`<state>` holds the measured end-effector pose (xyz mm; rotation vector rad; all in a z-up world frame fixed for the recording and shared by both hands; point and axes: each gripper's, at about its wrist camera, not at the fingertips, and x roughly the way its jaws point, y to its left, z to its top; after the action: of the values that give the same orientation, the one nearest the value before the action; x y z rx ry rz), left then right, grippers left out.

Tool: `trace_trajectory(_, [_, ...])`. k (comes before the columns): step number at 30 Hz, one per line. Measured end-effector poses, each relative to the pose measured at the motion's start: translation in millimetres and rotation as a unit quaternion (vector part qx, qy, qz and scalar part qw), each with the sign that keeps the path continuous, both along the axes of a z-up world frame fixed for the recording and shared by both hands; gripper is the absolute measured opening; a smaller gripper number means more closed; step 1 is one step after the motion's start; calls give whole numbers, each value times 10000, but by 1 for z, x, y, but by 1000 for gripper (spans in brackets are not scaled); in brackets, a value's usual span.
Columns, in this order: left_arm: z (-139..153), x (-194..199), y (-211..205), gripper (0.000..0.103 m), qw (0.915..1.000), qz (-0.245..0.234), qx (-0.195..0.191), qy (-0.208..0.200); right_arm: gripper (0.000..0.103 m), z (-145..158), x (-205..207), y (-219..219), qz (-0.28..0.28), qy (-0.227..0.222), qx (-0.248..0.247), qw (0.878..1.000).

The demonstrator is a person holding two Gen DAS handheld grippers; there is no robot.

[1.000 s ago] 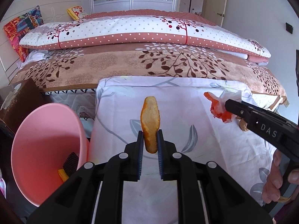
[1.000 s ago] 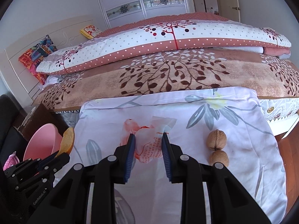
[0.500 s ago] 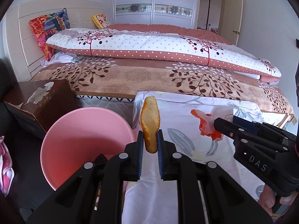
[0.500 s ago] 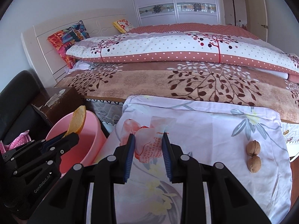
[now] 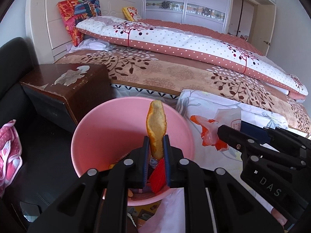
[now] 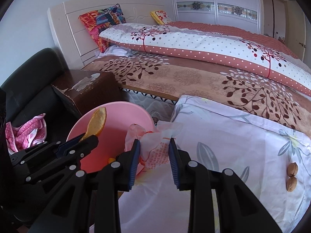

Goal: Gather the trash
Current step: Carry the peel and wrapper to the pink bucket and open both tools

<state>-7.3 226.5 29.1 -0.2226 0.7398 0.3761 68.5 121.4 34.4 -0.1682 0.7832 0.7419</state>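
I have brought both loads over the round pink plastic bin [image 5: 93,136]: my left hand-held gripper [image 5: 155,149] clamps the orange peel strip [image 5: 156,128] above it, my right hand-held gripper [image 6: 154,155] clamps the crumpled plastic wrapper [image 6: 155,145] at its rim, so dropping comes next.

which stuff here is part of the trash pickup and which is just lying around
Part of the job:
orange peel in left gripper
plastic wrapper in right gripper
pink bin
walnuts

Just lying about:
pillows
quilt
nightstand
pink cloth
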Motion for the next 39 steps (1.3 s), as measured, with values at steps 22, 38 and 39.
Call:
trace_trajectory(22, [-44,-8,55,13,9967,505,-392,491,32,-37,3,57,442,368,-395,9976])
trace_trajectory(38, [-51,-5,63,16,9950,647,-462,599,33,-41,8,65,496,321,-438,9973])
trace_trajectory(39, [-51,-6,63,16,9950,660,-456,600,33,-41,8,65,499,319,-438,9973])
